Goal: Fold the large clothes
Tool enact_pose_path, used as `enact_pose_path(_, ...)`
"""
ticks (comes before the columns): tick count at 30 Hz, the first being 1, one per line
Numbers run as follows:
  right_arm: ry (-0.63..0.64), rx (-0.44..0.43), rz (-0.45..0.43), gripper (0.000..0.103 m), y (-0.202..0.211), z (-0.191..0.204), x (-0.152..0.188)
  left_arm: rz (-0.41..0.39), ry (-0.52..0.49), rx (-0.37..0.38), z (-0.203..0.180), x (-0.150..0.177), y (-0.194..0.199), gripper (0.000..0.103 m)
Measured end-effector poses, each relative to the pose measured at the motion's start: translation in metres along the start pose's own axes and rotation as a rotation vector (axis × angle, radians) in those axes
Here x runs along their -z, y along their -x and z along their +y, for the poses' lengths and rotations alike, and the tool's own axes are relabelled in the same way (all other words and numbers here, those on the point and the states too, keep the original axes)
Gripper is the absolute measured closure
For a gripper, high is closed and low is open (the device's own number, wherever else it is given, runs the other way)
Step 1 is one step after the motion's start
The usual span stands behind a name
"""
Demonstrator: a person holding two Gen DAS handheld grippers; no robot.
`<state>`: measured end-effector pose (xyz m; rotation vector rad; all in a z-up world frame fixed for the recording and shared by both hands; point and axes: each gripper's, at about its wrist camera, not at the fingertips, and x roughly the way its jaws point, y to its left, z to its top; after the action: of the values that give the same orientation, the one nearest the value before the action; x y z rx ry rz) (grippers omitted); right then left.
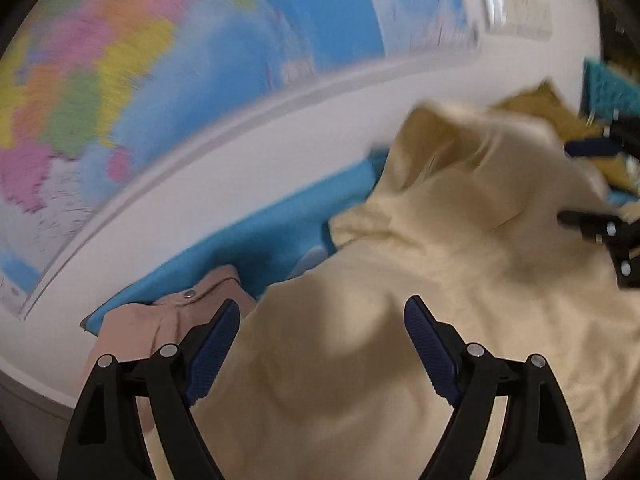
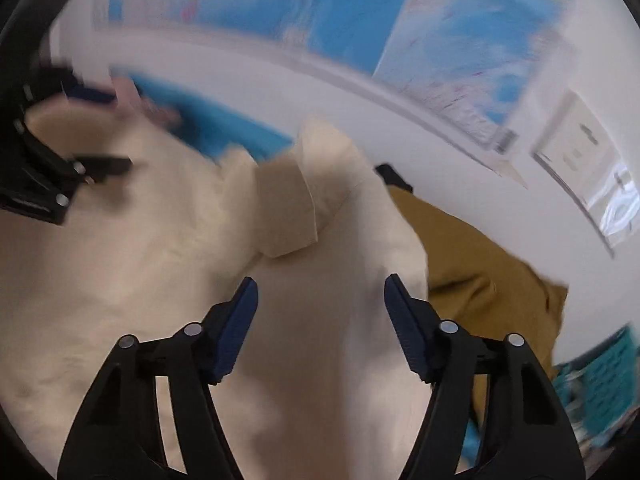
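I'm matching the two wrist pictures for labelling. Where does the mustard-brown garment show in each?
Left wrist: mustard-brown garment at upper right, behind the cream garment.
Right wrist: right of centre, beside the cream garment.
Shared landmark: the wall map across the top.

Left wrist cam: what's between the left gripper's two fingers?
Only the cream garment, lying beneath the open left gripper, unpinched. The pink garment sits outside its left finger. Left wrist view.

Motion-smeared throughout: wall map (image 1: 120, 80) print unreadable; cream garment (image 1: 400, 320) cut off below; teal basket (image 2: 600, 368) clipped by the rim.
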<state>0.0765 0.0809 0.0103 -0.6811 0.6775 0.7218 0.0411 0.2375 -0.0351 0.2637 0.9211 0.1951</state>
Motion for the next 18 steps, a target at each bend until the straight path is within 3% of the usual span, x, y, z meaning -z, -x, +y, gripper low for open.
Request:
enact_pose_path(2, 0.037, 0.006, 0.067, 0.084, -0.023, 0.002, -0.001, 0.070, -0.007, 0.024, 0.001, 0.000, -0.025, 0.047)
enact_pose_path(4, 0.034, -0.026, 0.084, 0.093, -0.027, -0.004, -0.001, 0.113, 0.038, 0.107, 0.009, 0.001, -0.041, 0.077)
enact_pose_path(6, -0.022, -0.075, 0.030, 0.099, -0.011, -0.019, -0.008, 0.077, 0.081, 0.178, 0.021, -0.002, -0.039, 0.089)
enact_pose_path(9, -0.099, -0.102, -0.131, 0.100, 0.038, -0.045, -0.023, -0.036, 0.128, 0.199, 0.037, -0.014, -0.016, 0.092)
enact_pose_path(12, -0.174, -0.077, -0.292, 0.100, 0.066, -0.071, -0.035, -0.166, 0.205, 0.167, 0.060, -0.030, 0.008, 0.092)
enact_pose_path(15, -0.271, -0.057, -0.287, 0.100, 0.036, -0.098, -0.046, -0.212, 0.255, 0.142, 0.072, -0.043, 0.002, 0.091)
enact_pose_path(18, -0.261, -0.001, -0.222, 0.097, -0.010, -0.095, -0.045, -0.130, 0.216, 0.060, 0.058, -0.047, -0.035, 0.086)
